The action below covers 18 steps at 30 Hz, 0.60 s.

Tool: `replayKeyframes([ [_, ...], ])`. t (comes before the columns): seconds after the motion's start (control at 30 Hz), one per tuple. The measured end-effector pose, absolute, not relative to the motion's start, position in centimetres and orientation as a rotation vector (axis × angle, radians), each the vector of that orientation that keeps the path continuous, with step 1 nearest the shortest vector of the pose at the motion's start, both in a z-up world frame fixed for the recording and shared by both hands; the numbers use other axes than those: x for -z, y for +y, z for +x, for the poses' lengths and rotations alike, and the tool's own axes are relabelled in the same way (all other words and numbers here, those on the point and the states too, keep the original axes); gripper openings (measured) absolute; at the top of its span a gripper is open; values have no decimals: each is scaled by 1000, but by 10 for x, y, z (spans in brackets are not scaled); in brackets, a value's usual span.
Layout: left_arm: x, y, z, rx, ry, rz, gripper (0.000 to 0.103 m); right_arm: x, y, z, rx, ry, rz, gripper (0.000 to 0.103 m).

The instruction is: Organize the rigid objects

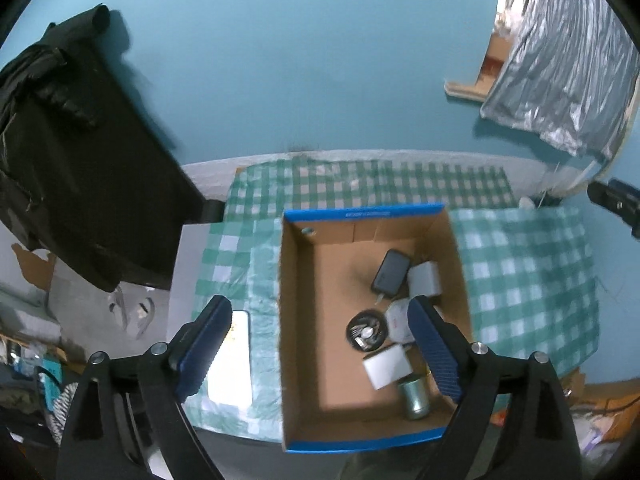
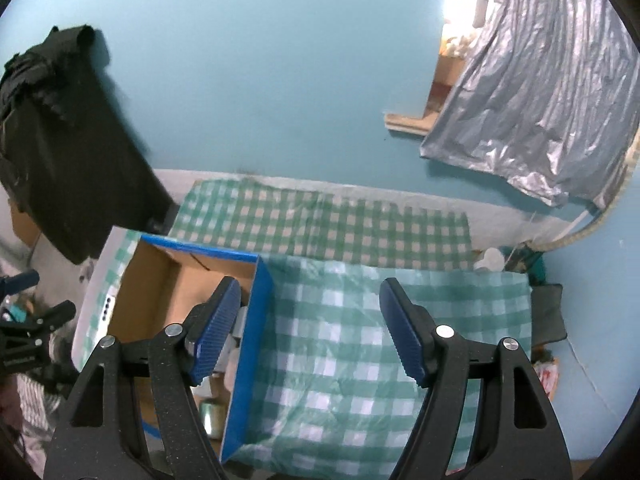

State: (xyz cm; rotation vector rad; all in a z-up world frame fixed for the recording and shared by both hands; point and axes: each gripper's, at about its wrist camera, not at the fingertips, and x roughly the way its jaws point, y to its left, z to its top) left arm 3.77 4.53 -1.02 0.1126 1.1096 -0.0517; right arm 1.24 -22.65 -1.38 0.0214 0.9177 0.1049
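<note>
So there's one open cardboard box with blue rims (image 1: pixel 362 384) sitting on the counter, which is covered in a green-and-white checked cloth (image 1: pixel 528 288). Everything rigid is already inside the box, bunched toward its right side.

I count six things in there from the left wrist view:
- one black rounded rectangular device (image 1: pixel 391 272) toward the far end
- one grey blocky adapter-looking thing (image 1: pixel 425 279) right beside it, touching or nearly
- one round black dish with small metal bits in it (image 1: pixel 367 330) around the middle
- one white rounded item with red print (image 1: pixel 398 319) just beside the dish, partly hidden behind a finger
- one white box (image 1: pixel 387 367) nearer the camera
- one shiny metal can (image 1: pixel 414 397) nearest of all, lying next to the white box

The left half of the box floor is bare cardboard.

The left gripper (image 1: pixel 320 350) hangs above the box with its two blue-padded fingers spread wide, nothing between them. The right gripper (image 2: pixel 312 330) is also apart at the fingers and holding nothing, hovering over the box's right wall and the cloth beside it.

One flat white slab (image 1: pixel 232 360) lies on the cloth left of the box; it's too washed out to tell what it is.
</note>
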Motion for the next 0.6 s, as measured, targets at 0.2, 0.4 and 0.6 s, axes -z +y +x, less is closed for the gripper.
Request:
replayKeyframes([
  [0.2,-9,40,33,51,1031,108,94,5,-236,0,-70,891,21,72],
  [0.4,-20,33,29,63,983,118,97,5,-246,-5,-54,879,43,72],
  [0.6,-25,24,25,57,964,150,98,3,-248,-8,-43,867,25,72],
])
